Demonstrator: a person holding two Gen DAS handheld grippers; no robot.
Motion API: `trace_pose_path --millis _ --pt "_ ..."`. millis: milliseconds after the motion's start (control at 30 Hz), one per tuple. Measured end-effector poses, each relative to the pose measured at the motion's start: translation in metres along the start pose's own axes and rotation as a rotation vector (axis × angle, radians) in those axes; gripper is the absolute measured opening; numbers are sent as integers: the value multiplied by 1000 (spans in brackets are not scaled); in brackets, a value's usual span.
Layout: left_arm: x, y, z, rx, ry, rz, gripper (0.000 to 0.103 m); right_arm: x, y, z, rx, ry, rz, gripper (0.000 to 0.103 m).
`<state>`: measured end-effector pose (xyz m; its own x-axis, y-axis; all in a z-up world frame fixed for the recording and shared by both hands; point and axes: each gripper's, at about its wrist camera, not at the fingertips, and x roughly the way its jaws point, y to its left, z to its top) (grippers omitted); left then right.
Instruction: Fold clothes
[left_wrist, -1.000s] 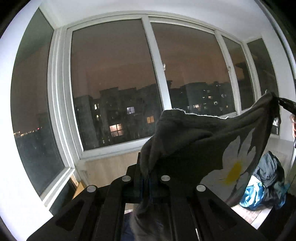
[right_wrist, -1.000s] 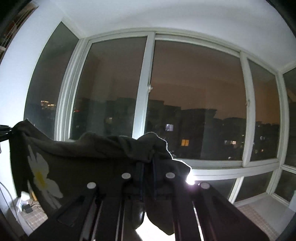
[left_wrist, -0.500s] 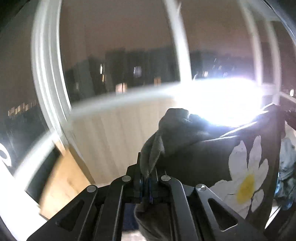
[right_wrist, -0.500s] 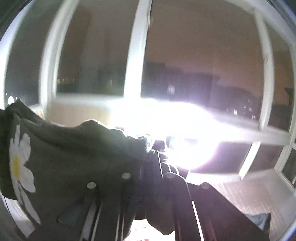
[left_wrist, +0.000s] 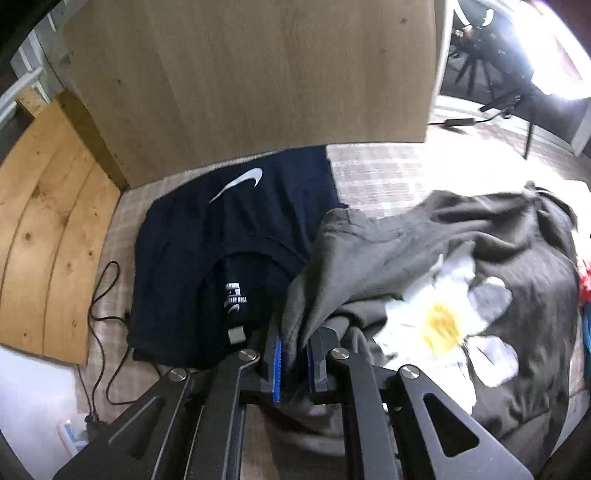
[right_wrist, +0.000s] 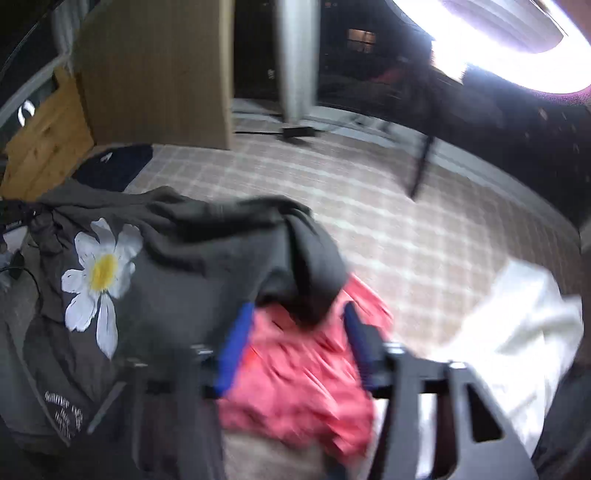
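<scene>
The grey daisy shirt (left_wrist: 424, 258) lies crumpled and unfolded on the checked surface (right_wrist: 388, 206), overlapping a red garment (right_wrist: 303, 369), just beside the folded navy shirt (left_wrist: 221, 258). One fold looks done; this one is barely begun. The left gripper (left_wrist: 295, 354) is easing open, cloth between its pads. The right gripper (right_wrist: 295, 325) is opening wide, fabric slipping free.

My grey daisy-print shirt (left_wrist: 461, 258) slumps crumpled on the checked surface (right_wrist: 388, 221), one edge overlapping the flat navy shirt (left_wrist: 229, 258) near the surface's far-left corner.
</scene>
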<state>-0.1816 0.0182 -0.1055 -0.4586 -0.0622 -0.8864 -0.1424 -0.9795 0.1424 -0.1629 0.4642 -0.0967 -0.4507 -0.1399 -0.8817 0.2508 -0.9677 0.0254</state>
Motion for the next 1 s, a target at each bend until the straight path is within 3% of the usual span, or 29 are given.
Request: trace_pose_path --millis 100,267,333,400,433,467,500,600,700,767,867,933,1000 --pt "-31 -6 -13 -13 -48 -23 10 15 -5 -21 -46 82 -3 58" --pt "-76 -3 -30 -85 -104 -88 10 73 6 -32 -112 233 1 58" --pt "-85 2 -35 -105 -110 -71 10 86 16 -31 -159 208 -17 64" --pt "-90 7 -39 -116 -114 -54 10 89 24 -33 -192 148 -15 62" --pt "-91 10 -41 -125 -113 -47 10 87 24 -33 -191 141 -1 46" --pt "-92 12 -43 -134 -114 -41 10 84 23 -34 -191 142 16 9" --pt "-92 13 -44 -139 -113 -40 10 81 23 -34 -191 144 34 7" --pt "-92 13 -44 -144 -117 -41 10 47 7 -33 -127 86 50 7" --pt "-92 11 -43 -130 -130 -44 10 -24 -23 -30 -26 -65 15 6" --pt "-92 11 -41 -126 -141 -46 10 -81 -48 -31 23 -178 -53 6" --pt "-88 15 -34 -130 -141 -58 10 -156 -97 -42 125 -277 -198 6" --pt "-84 18 -30 -128 -135 -71 10 -173 -120 -46 110 -191 -321 6" --pt "-78 23 -25 -132 -127 -73 22 -179 -135 -49 63 -76 -445 7"
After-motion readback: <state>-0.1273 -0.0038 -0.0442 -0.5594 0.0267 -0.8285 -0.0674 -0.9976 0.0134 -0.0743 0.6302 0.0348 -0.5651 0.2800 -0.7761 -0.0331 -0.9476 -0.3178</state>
